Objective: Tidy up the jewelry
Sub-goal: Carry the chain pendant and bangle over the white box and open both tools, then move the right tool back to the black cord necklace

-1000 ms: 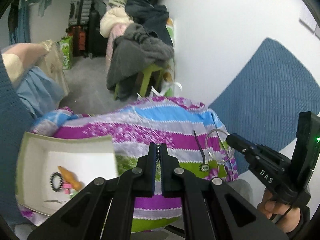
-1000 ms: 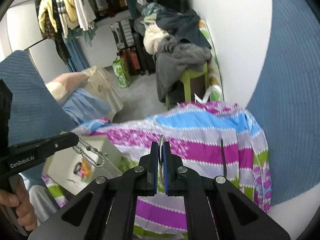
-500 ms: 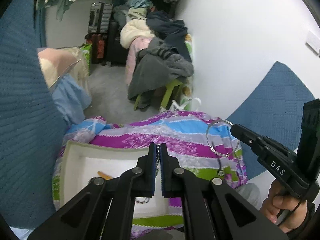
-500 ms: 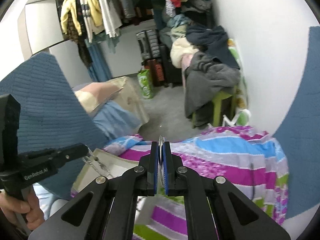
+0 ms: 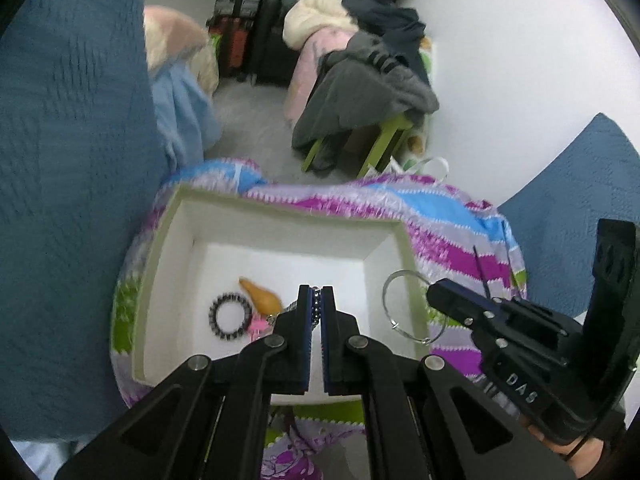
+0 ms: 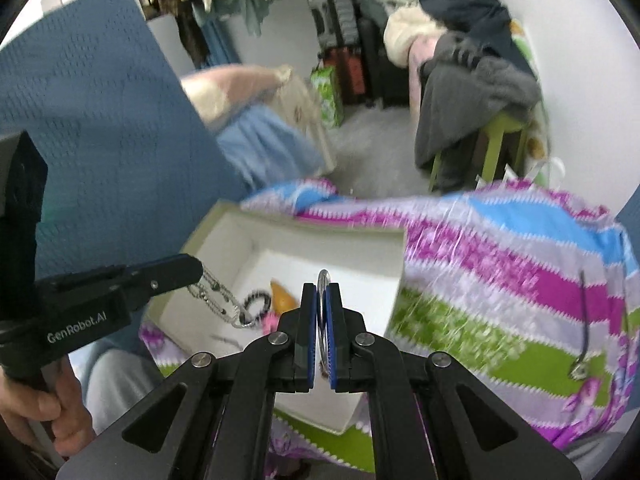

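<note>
Clothes were heaped on a green stool against the white wall, and in front of it a striped, flowered cloth covered the surface where the sorting went on. On that cloth sat a shallow white box, and part of the job already looked done: a black beaded bracelet, an orange teardrop piece and something small and pink lay on its floor.

Two more pieces were on their way in. The left hand-held gripper was pinched tight on a silver ball chain, whose loose end with its clasp hung down inside the box, just above the bracelet. The right hand-held gripper was clamped on the rim of a thin silver bangle, which hung over the box's right-hand wall, not yet fully inside.

Out on the cloth, well apart from the box, a dark cord with a small metal pendant lay untouched. By my reckoning the chain and bangle only needed letting go over the box, and then that cord was the one piece I could see left to gather.
</note>
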The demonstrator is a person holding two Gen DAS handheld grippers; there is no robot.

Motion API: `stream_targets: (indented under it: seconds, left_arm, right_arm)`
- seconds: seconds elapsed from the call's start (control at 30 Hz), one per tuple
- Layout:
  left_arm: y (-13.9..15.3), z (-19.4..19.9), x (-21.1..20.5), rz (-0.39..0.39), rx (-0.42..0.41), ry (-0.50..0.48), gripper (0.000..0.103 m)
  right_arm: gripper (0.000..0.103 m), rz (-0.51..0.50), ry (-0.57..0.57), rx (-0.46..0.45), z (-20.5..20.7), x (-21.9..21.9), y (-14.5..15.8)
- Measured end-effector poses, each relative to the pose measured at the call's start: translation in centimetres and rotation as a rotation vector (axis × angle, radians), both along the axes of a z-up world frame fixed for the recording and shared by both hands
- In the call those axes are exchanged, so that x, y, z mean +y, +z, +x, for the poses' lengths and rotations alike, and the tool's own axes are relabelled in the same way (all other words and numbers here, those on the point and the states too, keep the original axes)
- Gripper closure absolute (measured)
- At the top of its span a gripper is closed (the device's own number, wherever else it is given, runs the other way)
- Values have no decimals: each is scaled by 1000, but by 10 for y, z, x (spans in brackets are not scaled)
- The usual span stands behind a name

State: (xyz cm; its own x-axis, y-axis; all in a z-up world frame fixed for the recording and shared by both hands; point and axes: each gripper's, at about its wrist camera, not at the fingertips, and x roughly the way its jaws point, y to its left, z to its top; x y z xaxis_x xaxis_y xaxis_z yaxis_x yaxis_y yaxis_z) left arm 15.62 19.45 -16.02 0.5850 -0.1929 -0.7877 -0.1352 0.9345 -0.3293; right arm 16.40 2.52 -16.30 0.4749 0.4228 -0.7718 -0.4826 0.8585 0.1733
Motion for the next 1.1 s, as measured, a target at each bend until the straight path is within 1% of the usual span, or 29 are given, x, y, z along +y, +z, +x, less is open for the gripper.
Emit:
stream_targets:
  seconds: [0.1, 0.2, 0.27, 0.37, 0.4, 0.43, 0.47, 0.5, 0.53, 0.6, 0.73, 0.9, 1.0, 1.1]
  left_arm:
    - [-19, -4, -2, -1, 32, -4, 102]
    - [-28, -7, -6, -6, 50, -7, 101]
    - [-26, -7, -7, 3, 46, 4, 100]
    - [-13, -4, -10, -3, 25, 13, 99]
    - [-8, -2, -12, -2, 18, 11, 96]
    - [-3, -1, -15, 1, 11, 8, 83]
    - [1, 0, -18, 4, 4, 9, 71]
    - [7, 0, -21, 9, -10, 13, 48]
    - [13, 0, -26, 19, -35, 15, 39]
    - [22, 1, -36, 33, -57, 4, 39]
    - [38, 7, -66, 30, -99, -31, 39]
    - [53, 19, -105, -26, -149, -72, 39]
    - [53, 30, -129, -67, -158, -100, 39]
    - [44, 43, -150, -118, -143, -130, 41]
  right_arm:
    - [101, -18, 9, 39, -3, 3, -18]
    - [101, -20, 15, 63, -4, 2, -24]
    - [100, 5, 20, 77, -3, -1, -21]
    - [96, 36, 30, 72, 0, -7, -9]
    - [91, 46, 33, 65, 1, -11, -4]
    - [84, 60, 32, 53, 0, -16, 4]
    - [82, 67, 31, 46, 1, -19, 8]
    - [82, 78, 29, 35, 1, -25, 15]
    - [82, 86, 26, 25, 2, -31, 21]
    - [80, 98, 12, -3, 3, -47, 35]
    - [80, 121, -35, -50, 7, -85, 58]
    - [80, 121, -124, -111, 14, -142, 78]
    - [80, 123, -180, -129, 17, -178, 79]
    - [80, 117, -245, -126, 16, -217, 70]
